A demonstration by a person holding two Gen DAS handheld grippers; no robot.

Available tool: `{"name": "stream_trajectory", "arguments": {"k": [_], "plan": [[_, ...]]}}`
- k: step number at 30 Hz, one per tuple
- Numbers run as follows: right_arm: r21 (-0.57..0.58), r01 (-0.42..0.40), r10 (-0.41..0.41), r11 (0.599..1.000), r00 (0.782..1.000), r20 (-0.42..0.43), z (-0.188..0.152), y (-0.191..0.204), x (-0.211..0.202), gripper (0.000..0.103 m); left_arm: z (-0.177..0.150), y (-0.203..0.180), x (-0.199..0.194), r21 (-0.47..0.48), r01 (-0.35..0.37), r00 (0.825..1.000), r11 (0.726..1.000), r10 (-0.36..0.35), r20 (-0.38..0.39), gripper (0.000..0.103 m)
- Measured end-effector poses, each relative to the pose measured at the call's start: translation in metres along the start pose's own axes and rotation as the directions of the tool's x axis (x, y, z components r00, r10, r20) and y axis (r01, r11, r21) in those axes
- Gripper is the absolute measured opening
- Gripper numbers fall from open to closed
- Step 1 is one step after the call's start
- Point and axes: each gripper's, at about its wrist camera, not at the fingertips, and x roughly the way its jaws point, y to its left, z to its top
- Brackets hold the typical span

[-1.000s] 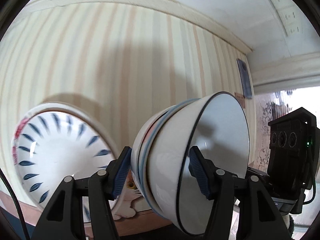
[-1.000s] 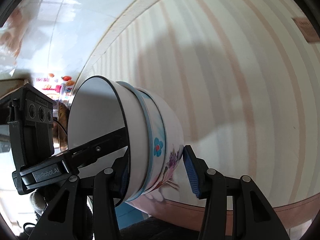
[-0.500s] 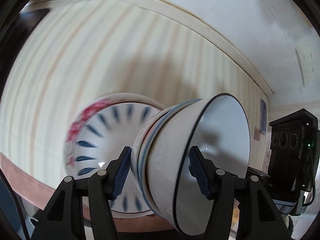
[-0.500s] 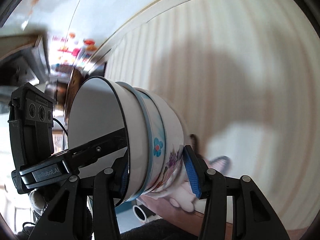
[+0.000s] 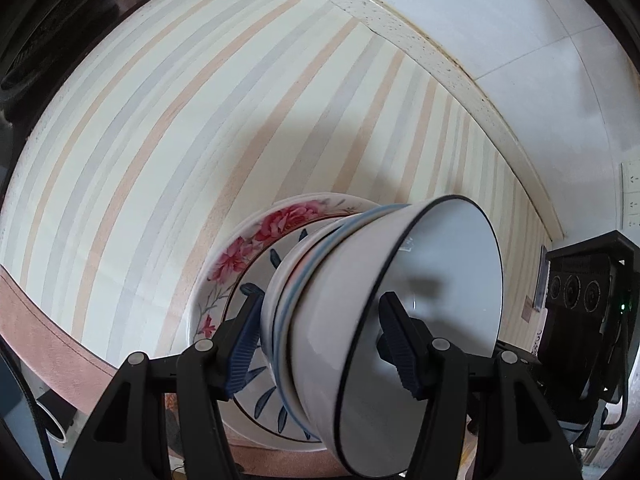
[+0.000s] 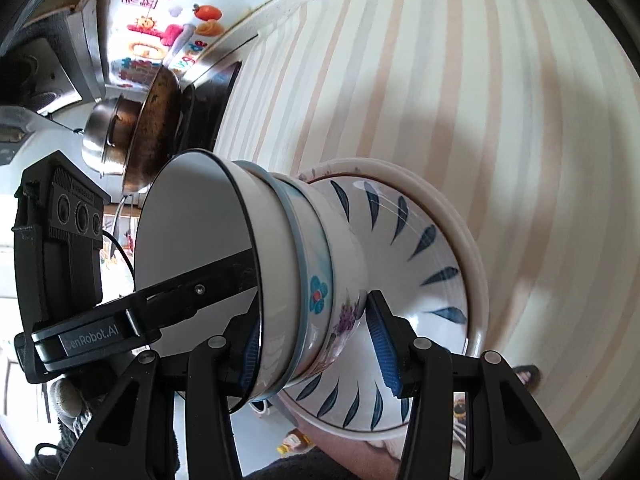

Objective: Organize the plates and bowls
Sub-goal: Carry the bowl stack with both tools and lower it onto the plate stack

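Broadly, a striped cloth [image 5: 168, 168] covers the table, and on it rests a pile of plates [image 6: 448, 264]: a rose-rimmed plate [image 5: 256, 236] below, a blue-leaf plate [image 6: 424, 240] on top. Directly over that pile hangs a nest of three bowls [image 5: 360, 288], seen from both wrists; whether its foot already touches the blue-leaf plate cannot be told. The left gripper [image 5: 320, 344] is about half open and clamped across the nest's wall, one pad inside the innermost, dark-rimmed bowl [image 5: 420, 300], the other outside on the outermost bowl. The right gripper [image 6: 316, 344] holds the opposite side likewise, its outer pad [image 6: 380, 340] against the flower-painted bowl [image 6: 344, 288]. Judged from the glaze and thin rims, the nest is probably stiff, fairly heavy, slick and liable to chip. A pinch through the wall on two opposite sides, as here, suits it best; the loosely nested bowls may slide if tilted.
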Motion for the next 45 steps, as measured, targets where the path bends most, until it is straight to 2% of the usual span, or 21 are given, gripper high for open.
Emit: {"name": "stream_trajectory", "arguments": {"k": [11, 25, 37, 39, 41, 45], "plan": [[-0.026, 0.043, -0.043, 0.999, 0.999, 0.01, 0.0, 0.001, 0.009, 0.05, -0.003, 0.001, 0.003, 0.015, -0.003, 1.0, 1.0, 0.003, -0.003, 0.058], [-0.026, 0.051, -0.05, 0.998, 0.998, 0.042, -0.011, -0.005, 0.002, 0.05, -0.009, -0.007, 0.007, 0.04, -0.001, 1.0, 0.999, 0.001, -0.013, 0.057], [-0.011, 0.055, -0.055, 0.998, 0.998, 0.016, -0.007, -0.005, -0.002, 0.053, -0.006, -0.007, 0.008, 0.047, -0.01, 1.0, 0.999, 0.011, -0.023, 0.057], [-0.011, 0.054, -0.054, 0.998, 0.998, 0.021, -0.008, -0.004, -0.006, 0.055, -0.008, -0.007, 0.006, 0.06, -0.026, 0.999, 0.998, 0.027, -0.021, 0.057], [-0.002, 0.056, -0.056, 0.998, 0.998, 0.03, -0.009, -0.003, -0.009, 0.064, -0.011, -0.009, 0.002, 0.072, -0.059, 0.998, 0.996, 0.06, -0.013, 0.057], [-0.006, 0.093, -0.092, 0.996, 0.995, 0.04, -0.01, -0.001, -0.016, 0.064, -0.019, -0.013, -0.009, 0.098, -0.116, 0.993, 0.988, 0.114, 0.021, 0.057]]}}
